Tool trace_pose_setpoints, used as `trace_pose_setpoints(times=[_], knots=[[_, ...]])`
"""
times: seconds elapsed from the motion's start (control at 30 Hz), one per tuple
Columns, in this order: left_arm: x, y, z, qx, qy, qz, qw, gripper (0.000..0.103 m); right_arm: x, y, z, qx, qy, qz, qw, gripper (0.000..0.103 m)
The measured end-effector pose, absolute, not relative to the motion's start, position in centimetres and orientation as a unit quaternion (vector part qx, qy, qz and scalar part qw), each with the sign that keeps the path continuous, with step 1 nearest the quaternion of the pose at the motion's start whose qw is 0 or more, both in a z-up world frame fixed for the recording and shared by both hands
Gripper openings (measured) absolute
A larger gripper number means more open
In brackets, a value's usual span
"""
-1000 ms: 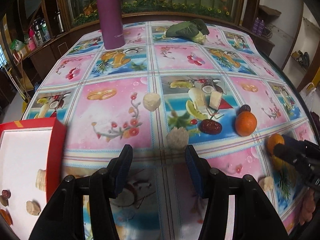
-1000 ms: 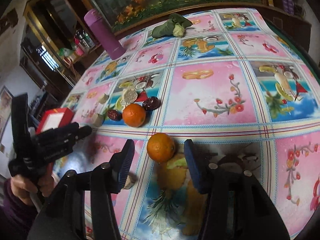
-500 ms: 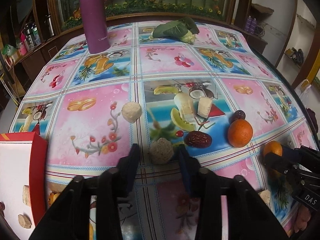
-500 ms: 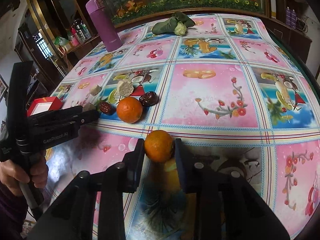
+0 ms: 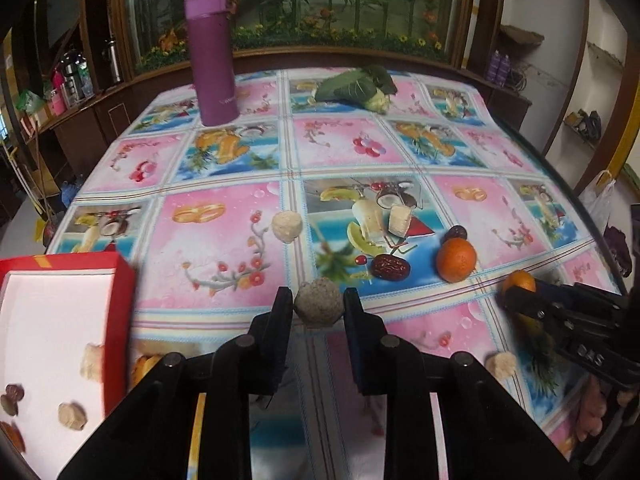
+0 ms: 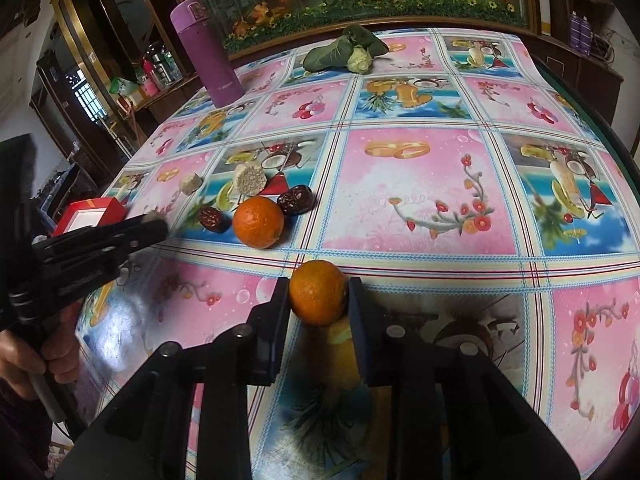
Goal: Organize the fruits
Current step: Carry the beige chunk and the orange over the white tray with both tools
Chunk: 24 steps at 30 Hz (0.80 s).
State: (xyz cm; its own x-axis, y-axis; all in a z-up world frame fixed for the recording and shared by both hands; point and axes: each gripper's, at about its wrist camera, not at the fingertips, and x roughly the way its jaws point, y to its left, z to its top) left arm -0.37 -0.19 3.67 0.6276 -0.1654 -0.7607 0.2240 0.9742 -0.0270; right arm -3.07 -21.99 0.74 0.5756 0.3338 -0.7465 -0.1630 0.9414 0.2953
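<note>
My left gripper [image 5: 318,306] is shut on a round beige puffed snack ball [image 5: 319,307] just above the tablecloth. My right gripper [image 6: 319,300] is shut on an orange [image 6: 318,298]; it also shows in the left wrist view [image 5: 519,280]. A second orange [image 5: 456,260] [image 6: 259,222] lies on the cloth, with a dark red date [image 5: 390,267] and another date [image 6: 295,199] beside it. Two more beige pieces [image 5: 286,227] [image 5: 400,219] lie farther back. A red box [image 5: 60,320] with a white inside, holding several pieces, stands at the left.
A purple flask [image 5: 214,52] stands at the far left of the table. A leafy cauliflower [image 5: 358,88] lies at the far edge. A small beige piece [image 5: 500,364] lies near the right gripper. The table's edge [image 5: 560,176] curves along the right.
Both grippers have closed: the left on the beige ball, the right on the orange. The left gripper moved forward to the ball.
</note>
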Motion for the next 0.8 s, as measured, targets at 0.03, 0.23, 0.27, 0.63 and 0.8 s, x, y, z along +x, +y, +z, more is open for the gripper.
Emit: trace_pose_setpoints(times=[0.03,0.23,0.27,0.63,0.8], knots=[[-0.9,0.2,4.0,0.034,0.414,-0.106,0.903,0.025,-3.1,-22.1,0.8,0.098,0.437,0.137,0.884,0.03],[-3.6,3.5,5.8,0.018,0.395,-0.087,0.914,0.025,-3.3,-23.0,1.2,0.113,0.419,0.121,0.893,0.03],[-4.0,4.2,6.1,0.016,0.393,-0.083,0.916,0.025,-3.4,-23.0,1.3,0.115,0.416,0.119,0.894,0.03],[-6.7,10.8,6.8,-0.005,0.379,-0.032,0.925,0.025,-4.5,-17.5,2.6,0.124,0.395,0.145,0.899,0.03],[-7.7,14.4,6.5,-0.02,0.376,-0.001,0.927,0.025,-4.7,-12.6,3.2,0.116,0.398,0.176,0.893,0.03]])
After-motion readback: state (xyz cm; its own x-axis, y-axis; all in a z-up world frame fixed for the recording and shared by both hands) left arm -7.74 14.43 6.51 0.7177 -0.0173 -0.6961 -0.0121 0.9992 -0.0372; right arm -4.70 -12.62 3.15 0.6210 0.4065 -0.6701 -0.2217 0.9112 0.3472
